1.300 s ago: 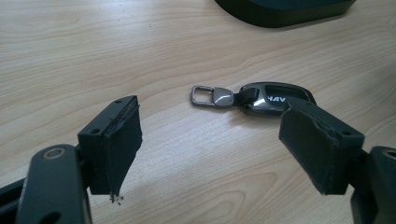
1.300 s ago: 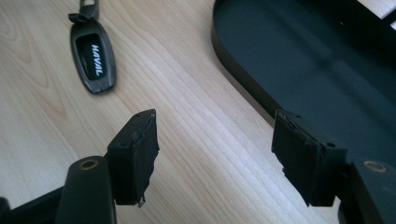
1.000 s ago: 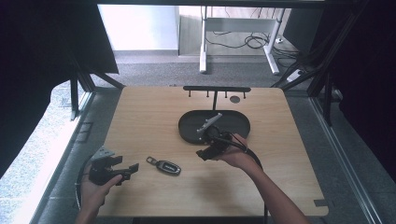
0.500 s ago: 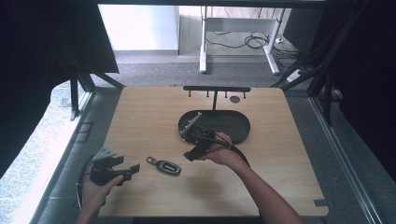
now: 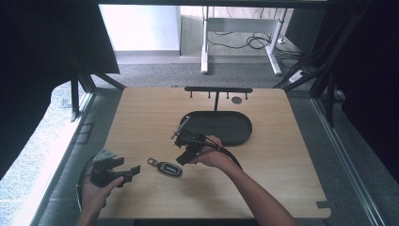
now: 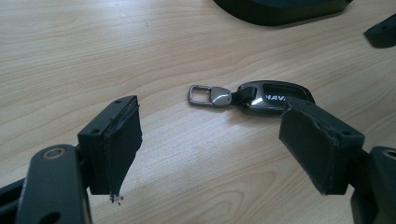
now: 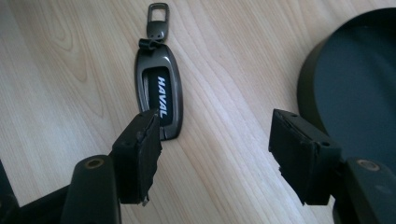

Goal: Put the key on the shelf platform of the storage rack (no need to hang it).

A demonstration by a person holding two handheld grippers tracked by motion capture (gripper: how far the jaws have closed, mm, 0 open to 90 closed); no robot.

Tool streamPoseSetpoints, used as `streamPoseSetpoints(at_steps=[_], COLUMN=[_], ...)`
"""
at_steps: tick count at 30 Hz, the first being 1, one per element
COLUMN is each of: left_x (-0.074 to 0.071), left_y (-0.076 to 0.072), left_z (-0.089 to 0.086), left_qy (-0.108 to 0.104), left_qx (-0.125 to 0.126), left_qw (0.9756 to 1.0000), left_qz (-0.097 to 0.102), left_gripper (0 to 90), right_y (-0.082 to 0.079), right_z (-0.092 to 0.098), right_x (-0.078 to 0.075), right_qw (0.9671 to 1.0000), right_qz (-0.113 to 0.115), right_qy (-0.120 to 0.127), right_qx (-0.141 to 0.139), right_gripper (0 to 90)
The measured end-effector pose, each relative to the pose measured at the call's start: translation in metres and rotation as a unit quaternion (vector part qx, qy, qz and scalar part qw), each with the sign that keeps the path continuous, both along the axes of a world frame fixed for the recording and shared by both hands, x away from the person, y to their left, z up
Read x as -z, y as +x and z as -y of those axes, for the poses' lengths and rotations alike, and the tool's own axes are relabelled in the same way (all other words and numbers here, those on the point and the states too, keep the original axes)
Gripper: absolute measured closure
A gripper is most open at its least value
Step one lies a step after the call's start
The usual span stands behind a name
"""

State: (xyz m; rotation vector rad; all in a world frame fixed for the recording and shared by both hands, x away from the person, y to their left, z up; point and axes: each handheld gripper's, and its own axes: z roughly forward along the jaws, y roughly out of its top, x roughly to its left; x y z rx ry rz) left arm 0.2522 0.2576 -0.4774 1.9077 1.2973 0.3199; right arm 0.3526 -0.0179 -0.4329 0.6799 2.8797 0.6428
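With my right gripper (image 5: 187,151) wide open and empty above the key fob (image 5: 165,167) near the desk's (image 5: 282,169) front edge, I should centre both jaws astride it before closing.

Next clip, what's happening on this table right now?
A person holds a gripper in each hand over a wooden table. The right gripper, jaws open, sits close to a Haval car key fob lying flat on the wood, beside a dark oval tray. The left gripper, also open, waits off to the fob's other side. Nothing is gripped yet.
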Motion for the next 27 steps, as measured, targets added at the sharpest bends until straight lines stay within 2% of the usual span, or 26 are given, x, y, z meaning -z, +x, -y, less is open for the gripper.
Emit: streamPoseSetpoints(at_steps=[4,8,14,23,27], left_x=[-0.001,-0.001,-0.001,-0.001,0.0], left_y=[-0.001,0.0,-0.001,0.0,-0.001], left_z=[-0.002,-0.003,-0.001,-0.001,0.0], left_qy=[-0.001,0.015,0.018,0.016,0.016], left_qx=[-0.002,-0.008,-0.008,-0.007,-0.006], left_qw=[1.0,0.9998,0.9998,0.9998,0.9999], left_qz=[0.001,0.004,0.003,0.003,0.002], left_gripper=[21.3,21.2,21.0,21.0,21.0], right_y=[-0.001,-0.003,-0.003,0.002,0.003], right_z=[-0.007,-0.017,-0.035,-0.044,-0.052], right_x=[0.004,0.009,0.025,0.04,0.05], right_qw=[1.0,0.9999,0.9993,0.999,0.9983], right_qz=[-0.002,-0.005,-0.015,-0.029,-0.033], right_qy=[-0.003,-0.006,-0.025,-0.027,-0.039], right_qx=[-0.003,-0.01,-0.022,-0.022,-0.028], right_gripper=[34.4,34.4,34.3,34.5,34.4])
